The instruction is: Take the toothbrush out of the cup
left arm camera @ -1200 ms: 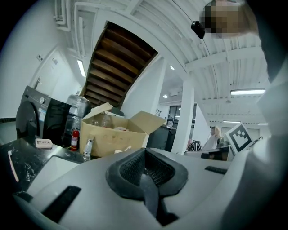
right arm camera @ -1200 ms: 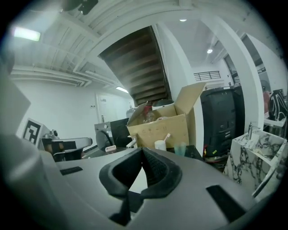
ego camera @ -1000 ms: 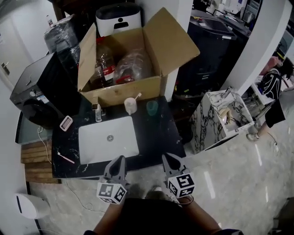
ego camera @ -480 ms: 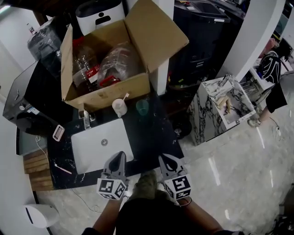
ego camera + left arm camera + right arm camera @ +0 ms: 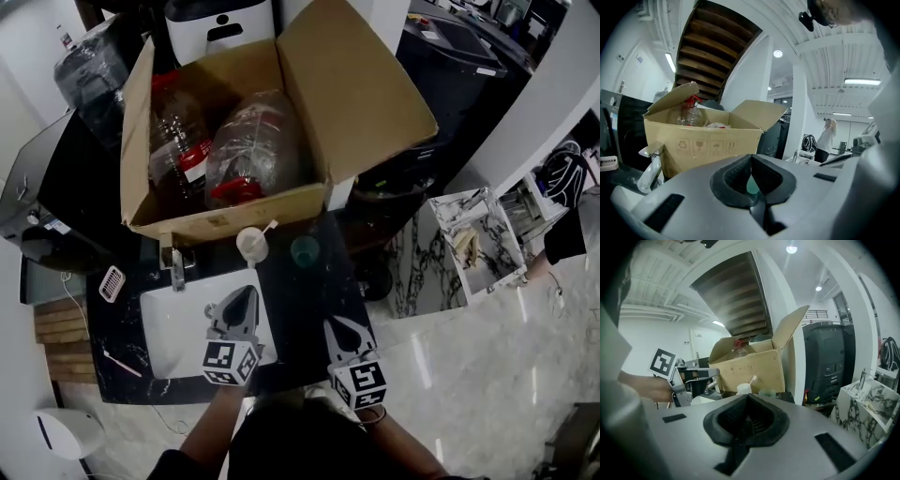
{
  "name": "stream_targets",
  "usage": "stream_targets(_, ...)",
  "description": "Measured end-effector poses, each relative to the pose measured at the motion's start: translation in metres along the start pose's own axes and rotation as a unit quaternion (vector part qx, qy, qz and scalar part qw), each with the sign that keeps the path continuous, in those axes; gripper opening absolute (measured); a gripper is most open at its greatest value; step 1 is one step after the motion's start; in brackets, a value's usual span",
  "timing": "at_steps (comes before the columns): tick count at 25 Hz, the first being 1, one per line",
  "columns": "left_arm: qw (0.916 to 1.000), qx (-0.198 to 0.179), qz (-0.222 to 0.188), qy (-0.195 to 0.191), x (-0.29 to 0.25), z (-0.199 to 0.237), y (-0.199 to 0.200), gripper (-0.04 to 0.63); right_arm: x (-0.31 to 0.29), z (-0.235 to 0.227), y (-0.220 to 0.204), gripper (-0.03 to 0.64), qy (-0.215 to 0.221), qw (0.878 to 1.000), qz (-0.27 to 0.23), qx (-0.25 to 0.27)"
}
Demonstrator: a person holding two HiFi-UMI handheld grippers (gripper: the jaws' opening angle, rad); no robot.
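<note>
Task status: not started. The toothbrush [image 5: 266, 230] stands in the white cup [image 5: 250, 247], its free end leaning up and to the right. The cup sits on the black countertop [image 5: 309, 300] just in front of the cardboard box [image 5: 234, 202], behind the sink basin [image 5: 178, 328], with a green cup [image 5: 305, 249] beside it on the right. Neither tool touches the toothbrush or the cup. The left gripper [image 5: 242, 298] hovers over the basin with its tip aimed at the white cup, near it but apart. Its jaws are pressed together with nothing between them; only the green cup shows beyond them, through the small gap behind the tips. The right gripper [image 5: 336, 326] hangs above the front part of the countertop, farther from the cups, its jaws likewise closed and empty. Remaining steps, as judged from here: close the distance, open a jaw pair, take the toothbrush by its exposed end, lift it clear of the cup. Compared with a second ago, both grippers have advanced from the counter's front edge toward the cups — the left one farther, now over the basin — and the box fills more of the head view.
</note>
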State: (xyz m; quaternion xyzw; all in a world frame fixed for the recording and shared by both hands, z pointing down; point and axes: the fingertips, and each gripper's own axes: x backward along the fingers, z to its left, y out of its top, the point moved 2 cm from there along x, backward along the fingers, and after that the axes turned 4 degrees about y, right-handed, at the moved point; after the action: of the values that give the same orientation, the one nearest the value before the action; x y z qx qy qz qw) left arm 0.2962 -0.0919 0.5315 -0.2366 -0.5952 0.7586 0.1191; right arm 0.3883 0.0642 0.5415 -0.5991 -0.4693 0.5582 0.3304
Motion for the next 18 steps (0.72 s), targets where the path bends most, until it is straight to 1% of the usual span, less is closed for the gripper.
stream_targets(3, 1.0000, -0.002, -0.003, -0.006, -0.035, 0.016, 0.005, 0.026, -0.031, -0.008, 0.000, 0.014, 0.009, 1.000, 0.014, -0.001)
stream_targets(6, 0.9998, -0.017, 0.001, -0.012, -0.067, 0.029, 0.005, 0.026, -0.056, -0.016, -0.001, 0.014, 0.016, 1.000, 0.019, -0.007)
stream_targets(9, 0.9994, -0.027, 0.015, -0.012, -0.100, 0.041, -0.003, 0.026, -0.081, -0.030, -0.008, 0.014, 0.016, 1.000, 0.025, -0.003)
stream_targets(12, 0.9983, -0.041, 0.039, -0.015, -0.126, 0.048, -0.018, 0.026, -0.096, -0.043, -0.018, 0.014, 0.010, 0.999, 0.036, -0.011)
stream_targets(14, 0.9968, -0.059, 0.050, -0.016, -0.141, 0.052, -0.025, 0.026, -0.101, -0.045, -0.022, 0.014, 0.012, 0.999, 0.041, -0.014)
stream_targets(18, 0.9916, -0.110, 0.067, -0.010, -0.166, 0.060, -0.040, 0.028, -0.106, -0.043, -0.032, 0.014, 0.021, 0.998, 0.062, 0.003)
